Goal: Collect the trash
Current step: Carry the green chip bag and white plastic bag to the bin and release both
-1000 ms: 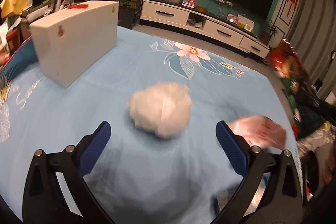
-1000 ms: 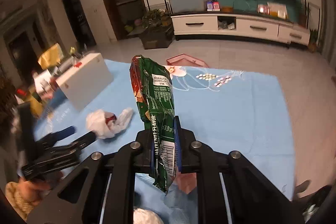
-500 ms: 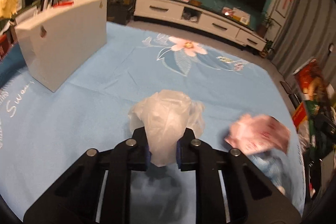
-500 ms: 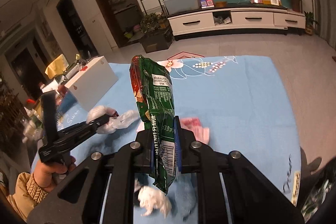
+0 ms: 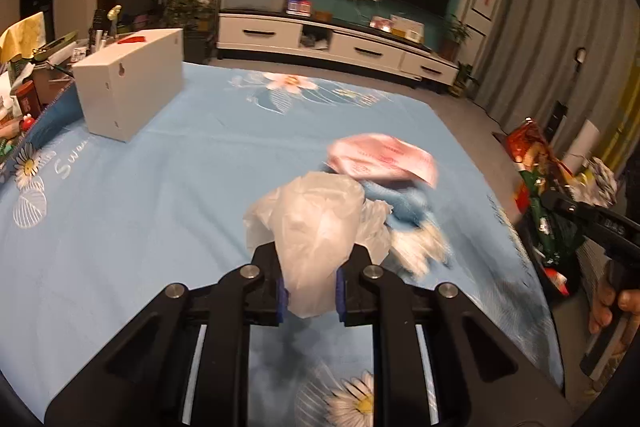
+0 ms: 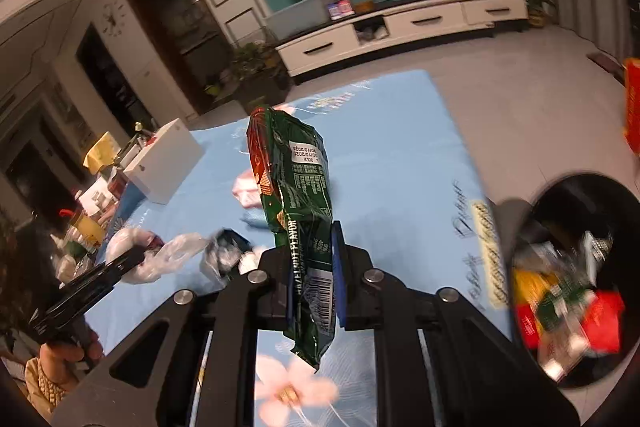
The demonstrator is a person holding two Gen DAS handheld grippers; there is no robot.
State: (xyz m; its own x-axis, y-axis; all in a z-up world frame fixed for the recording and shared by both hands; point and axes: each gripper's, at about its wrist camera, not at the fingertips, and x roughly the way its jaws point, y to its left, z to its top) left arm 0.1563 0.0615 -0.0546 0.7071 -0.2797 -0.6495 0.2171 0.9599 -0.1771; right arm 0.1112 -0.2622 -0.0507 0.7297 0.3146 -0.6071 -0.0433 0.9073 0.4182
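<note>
My left gripper (image 5: 310,293) is shut on a crumpled white plastic bag (image 5: 316,223) and holds it above the blue flowered tablecloth (image 5: 160,187). It also shows in the right wrist view (image 6: 132,259) at lower left. My right gripper (image 6: 312,275) is shut on a green snack wrapper (image 6: 296,187) that stands upright between the pads. A pink wrapper (image 5: 380,159) and blue and white scraps (image 5: 412,223) lie on the cloth. A black trash bin (image 6: 576,279) with several wrappers inside sits at the table's right edge.
A white box (image 5: 128,87) stands at the table's far left. Cluttered items (image 5: 24,83) crowd the left edge. A white TV cabinet (image 5: 332,43) lines the far wall. The right gripper with its wrapper (image 5: 556,223) shows beside the table's right edge.
My left gripper closed on the white plastic bag and lifted it, moving right. My right gripper carried the green wrapper to the right, and the trash bin came into view.
</note>
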